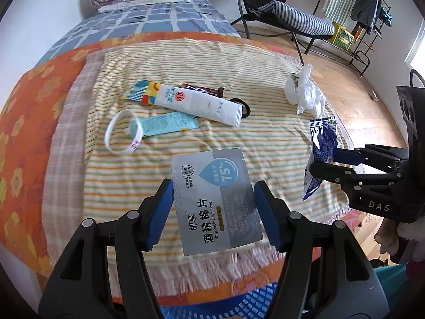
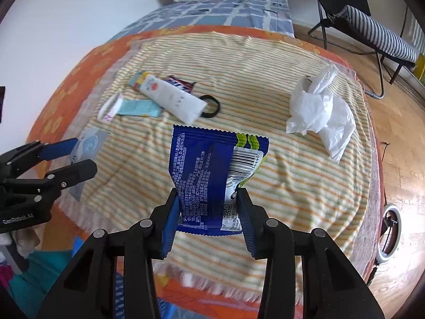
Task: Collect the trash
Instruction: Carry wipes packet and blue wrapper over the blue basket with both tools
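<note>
I'm holding a grey alcohol pad packet (image 1: 216, 202) clamped in the left gripper (image 1: 213, 214) and a blue snack wrapper (image 2: 212, 178) pinched in the right gripper (image 2: 208, 223), both lifted clear above the striped towel (image 1: 265, 143) on the bed. Lying on the towel are a white tube (image 1: 199, 105), a teal packet (image 1: 166, 125), a white wristband (image 1: 119, 135), a black hair tie (image 1: 243, 106) and a crumpled white plastic bag (image 2: 318, 111).

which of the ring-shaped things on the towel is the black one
The hair tie beside the flat end of the white tube. The other ring, a white wristband, lies around the teal tube's cap, further left.
</note>
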{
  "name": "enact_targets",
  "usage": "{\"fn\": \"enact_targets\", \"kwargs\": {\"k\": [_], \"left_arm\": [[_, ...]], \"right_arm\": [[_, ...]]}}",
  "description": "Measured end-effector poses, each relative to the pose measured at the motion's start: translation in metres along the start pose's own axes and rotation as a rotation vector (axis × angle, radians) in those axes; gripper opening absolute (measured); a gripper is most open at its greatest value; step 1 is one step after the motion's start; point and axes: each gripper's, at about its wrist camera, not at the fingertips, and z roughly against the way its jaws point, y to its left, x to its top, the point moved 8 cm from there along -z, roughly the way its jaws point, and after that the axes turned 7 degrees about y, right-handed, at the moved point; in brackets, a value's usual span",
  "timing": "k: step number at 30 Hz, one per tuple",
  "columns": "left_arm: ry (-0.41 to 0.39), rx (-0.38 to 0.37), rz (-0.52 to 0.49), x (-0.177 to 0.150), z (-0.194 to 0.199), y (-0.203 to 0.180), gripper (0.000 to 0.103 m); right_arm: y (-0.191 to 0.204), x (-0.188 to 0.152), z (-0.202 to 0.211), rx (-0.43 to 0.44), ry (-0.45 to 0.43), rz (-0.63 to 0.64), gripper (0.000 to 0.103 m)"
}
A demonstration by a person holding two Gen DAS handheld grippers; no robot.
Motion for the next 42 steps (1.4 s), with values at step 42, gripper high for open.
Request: {"fn": "enact_targets", "kwargs": {"k": [42], "left_arm": [[0.128,-0.045,-0.030,-0.178,0.018,0.016,0.064]], "right_arm": [[0.120,-0.156,-0.003,0.140,0.086,0.167,0.041]]}}
